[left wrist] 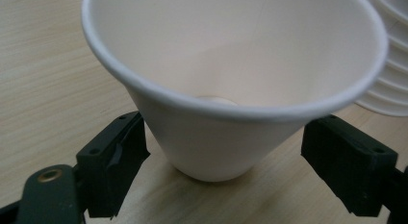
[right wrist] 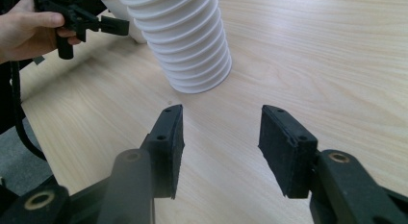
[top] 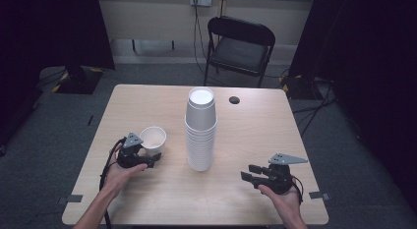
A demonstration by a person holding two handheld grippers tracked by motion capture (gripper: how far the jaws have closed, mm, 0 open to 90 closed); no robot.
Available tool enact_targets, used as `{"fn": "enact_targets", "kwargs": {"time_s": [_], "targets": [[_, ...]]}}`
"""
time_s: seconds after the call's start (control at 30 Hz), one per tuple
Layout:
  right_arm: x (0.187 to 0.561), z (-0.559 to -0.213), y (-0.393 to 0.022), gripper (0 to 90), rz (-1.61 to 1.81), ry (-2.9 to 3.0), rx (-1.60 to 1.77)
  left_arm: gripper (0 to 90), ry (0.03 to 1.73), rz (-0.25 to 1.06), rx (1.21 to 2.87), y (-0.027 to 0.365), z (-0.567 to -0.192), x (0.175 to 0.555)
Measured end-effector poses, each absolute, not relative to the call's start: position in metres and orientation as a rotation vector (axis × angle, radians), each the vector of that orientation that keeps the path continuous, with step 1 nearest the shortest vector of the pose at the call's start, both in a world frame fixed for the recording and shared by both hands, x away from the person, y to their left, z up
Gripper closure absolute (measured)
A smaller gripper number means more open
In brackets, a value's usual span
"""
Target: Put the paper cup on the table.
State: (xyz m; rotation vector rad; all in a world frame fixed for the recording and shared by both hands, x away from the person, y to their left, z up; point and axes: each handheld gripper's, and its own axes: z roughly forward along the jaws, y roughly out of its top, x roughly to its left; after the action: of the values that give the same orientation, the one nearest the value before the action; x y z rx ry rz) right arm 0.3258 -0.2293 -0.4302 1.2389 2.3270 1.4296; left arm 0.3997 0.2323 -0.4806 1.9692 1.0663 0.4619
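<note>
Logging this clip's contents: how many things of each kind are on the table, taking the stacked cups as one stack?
Single white cup: 1
Stack of white cups: 1
Handheld grippers: 2, left gripper and right gripper
Total: 4

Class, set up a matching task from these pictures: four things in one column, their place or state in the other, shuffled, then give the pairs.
Things:
1. single cup
2. stack of cups
3. right tool
4. folding chair

Places or states:
A. beyond the table's far edge
B. open, nothing between its jaws
C. upright between the left tool's jaws
D. upside down at mid-table

Pairs: 1-C, 2-D, 3-B, 4-A
</note>
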Motion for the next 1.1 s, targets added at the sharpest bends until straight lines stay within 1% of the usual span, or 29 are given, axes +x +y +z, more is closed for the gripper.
{"fn": "enact_targets", "kwargs": {"time_s": [0.13,0.27,0.33,0.4,0.57,0.73,0.97,1.1], "targets": [[0.325,-0.429,-0.231,51.4,1.43,2.314,1.244,15.6,1.068,0.452,1.975,0.233,-0.477,0.395],[0.324,-0.429,-0.233,51.4,1.432,2.31,1.245,15.7,1.077,0.407,1.989,0.237,-0.475,0.39],[0.323,-0.429,-0.232,51.4,1.43,2.311,1.242,15.7,1.082,0.425,1.983,0.24,-0.475,0.387],[0.322,-0.428,-0.232,51.4,1.431,2.31,1.24,15.7,1.085,0.433,1.952,0.242,-0.475,0.381],[0.32,-0.426,-0.235,51.2,1.427,2.289,1.24,15.8,1.062,0.429,1.949,0.249,-0.469,0.363],[0.323,-0.43,-0.239,50.5,1.412,2.279,1.262,17.2,1.12,0.413,1.921,0.256,-0.463,0.342],[0.325,-0.435,-0.24,49.4,1.382,2.271,1.269,17.4,1.13,0.397,1.891,0.261,-0.46,0.318],[0.324,-0.436,-0.245,47.7,1.366,2.245,1.283,17.4,1.096,0.416,1.899,0.264,-0.458,0.311]]}}
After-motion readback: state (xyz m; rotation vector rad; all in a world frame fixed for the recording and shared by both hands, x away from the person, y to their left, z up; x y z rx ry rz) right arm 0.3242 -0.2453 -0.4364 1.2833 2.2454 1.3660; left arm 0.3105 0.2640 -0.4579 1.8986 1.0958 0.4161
